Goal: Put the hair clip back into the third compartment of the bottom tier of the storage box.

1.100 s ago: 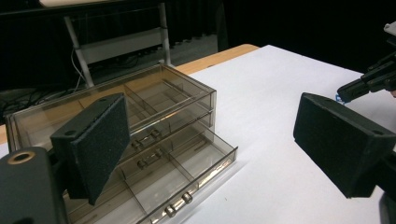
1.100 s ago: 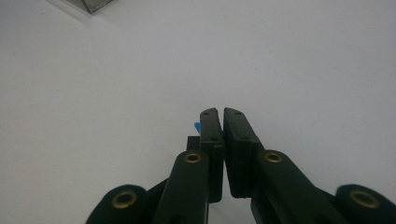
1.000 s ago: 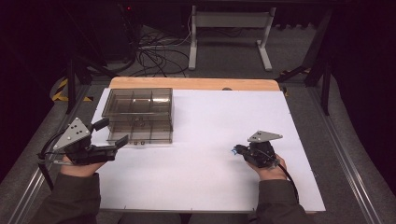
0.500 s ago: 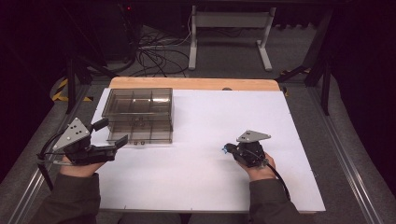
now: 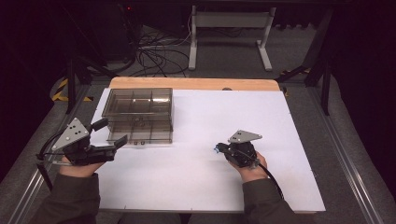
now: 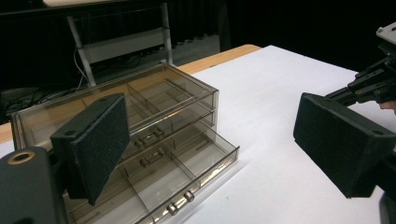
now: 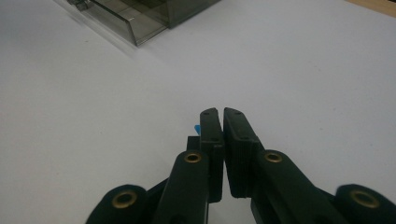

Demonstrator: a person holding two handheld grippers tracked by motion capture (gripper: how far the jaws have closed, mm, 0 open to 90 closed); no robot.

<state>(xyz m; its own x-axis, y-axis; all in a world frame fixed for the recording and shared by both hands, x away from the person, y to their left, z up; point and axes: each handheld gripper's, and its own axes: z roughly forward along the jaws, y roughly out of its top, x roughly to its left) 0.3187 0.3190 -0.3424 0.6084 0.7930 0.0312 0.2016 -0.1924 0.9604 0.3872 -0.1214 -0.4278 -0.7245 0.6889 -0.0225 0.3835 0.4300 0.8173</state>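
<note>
High view: we see the drawer box [image 5: 138,115] at upper left on the white table [image 5: 280,140], left gripper [image 5: 109,135] spread wide and empty just beside its front, right gripper [image 5: 218,149] at centre right. Left gripper view: we see the box's bottom drawer [image 6: 187,172] pulled out between the wide-apart jaws. Right gripper view: we see the jaws nearly touching, a small blue bit [image 7: 196,129] beside them; whether it is gripped, we cannot tell.

drawer box [image 5: 139,114] rear left on table [image 5: 261,121]

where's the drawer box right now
In the high view the drawer box sits at the table's far left, on the white sheet, just beyond the open left gripper, bottom drawer pulled out.
</note>
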